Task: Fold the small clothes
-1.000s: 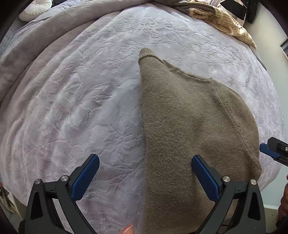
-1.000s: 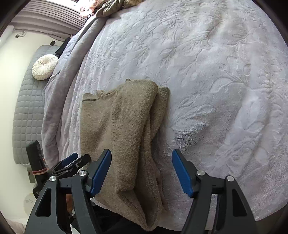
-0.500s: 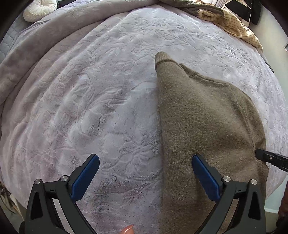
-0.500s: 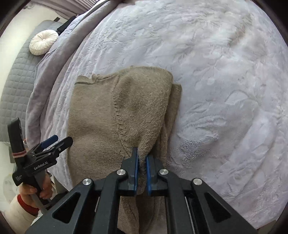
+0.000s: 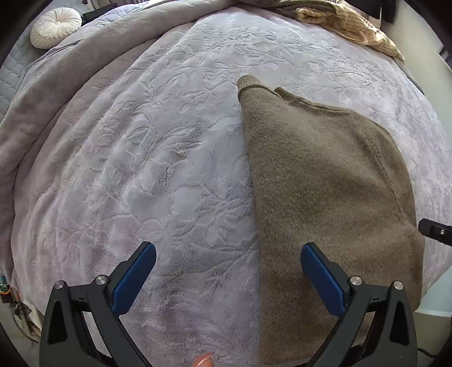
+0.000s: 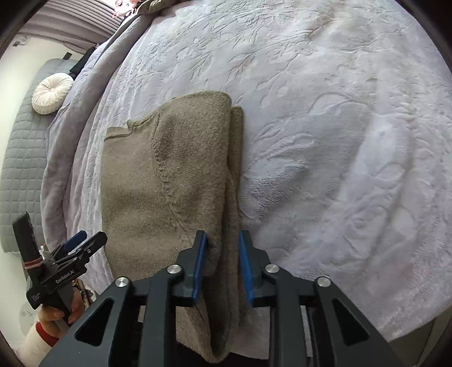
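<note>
Right gripper point(image 6: 221, 262) jaws opening astride sweater point(image 6: 169, 180) fold, seemingly released; left gripper point(image 5: 227, 278) agape.

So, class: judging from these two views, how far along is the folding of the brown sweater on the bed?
Done: the sweater lies on the blanket with one side already folded over itself. In hand: the right tongs straddle that folded edge, jaws opening; the left tongs hang open over the sweater's other edge, holding nothing. Left: probably another fold, then the striped garment beyond.
</note>
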A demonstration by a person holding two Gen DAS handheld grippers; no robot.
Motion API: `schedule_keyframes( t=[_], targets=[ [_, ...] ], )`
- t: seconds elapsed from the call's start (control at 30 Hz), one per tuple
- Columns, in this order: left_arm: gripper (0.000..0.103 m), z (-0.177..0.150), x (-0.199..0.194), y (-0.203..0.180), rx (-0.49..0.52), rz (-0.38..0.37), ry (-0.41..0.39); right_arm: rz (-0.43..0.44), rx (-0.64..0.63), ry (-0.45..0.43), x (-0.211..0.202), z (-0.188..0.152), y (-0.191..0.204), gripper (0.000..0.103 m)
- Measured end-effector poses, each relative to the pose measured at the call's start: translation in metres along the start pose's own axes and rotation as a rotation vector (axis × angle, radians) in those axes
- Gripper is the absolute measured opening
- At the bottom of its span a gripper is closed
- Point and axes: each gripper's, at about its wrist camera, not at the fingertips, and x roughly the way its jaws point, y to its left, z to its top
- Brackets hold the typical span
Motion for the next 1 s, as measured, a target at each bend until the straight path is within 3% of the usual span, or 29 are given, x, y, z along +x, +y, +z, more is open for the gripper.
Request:
schedule_keyframes(
  t=[0.13,0.2,0.23,0.27,0.3,0.5,0.77,0.87,1.0],
  targets=[
    [0.103,-0.015,0.001,-0.002,0.005,-0.01,0.036,0.114,-0.001,0.028,-0.015,-0.018,0.007,0.038],
    [0.103,-0.023,0.005,-0.004,-0.003,-0.015,0.061,0.165,0.001,0.092,-0.008,-0.031,0.01,0.038],
    [0.103,-0.026,0.007,-0.004,-0.001,-0.016,0.074,0.168,0.003,0.116,-0.002,-0.039,0.01,0.032],
    [0.103,-0.03,0.008,-0.005,0.001,-0.015,0.086,0.151,0.006,0.134,0.003,-0.045,0.01,0.014],
    [0.103,-0.035,0.009,-0.007,0.004,-0.014,0.098,0.122,0.012,0.15,0.009,-0.051,0.009,0.009],
    [0.103,-0.052,0.005,-0.012,0.01,-0.015,0.132,0.007,0.061,0.172,0.033,-0.075,-0.013,0.009],
    [0.103,-0.063,-0.009,-0.01,0.001,-0.015,0.127,-0.031,0.055,0.178,0.029,-0.081,-0.01,0.01],
    [0.103,-0.062,-0.016,-0.003,-0.01,-0.01,0.111,-0.081,0.061,0.182,0.028,-0.082,-0.006,0.019],
    [0.103,-0.062,-0.025,0.003,-0.031,-0.032,0.105,-0.165,0.103,0.18,0.016,-0.085,-0.005,0.024]
  ],
)
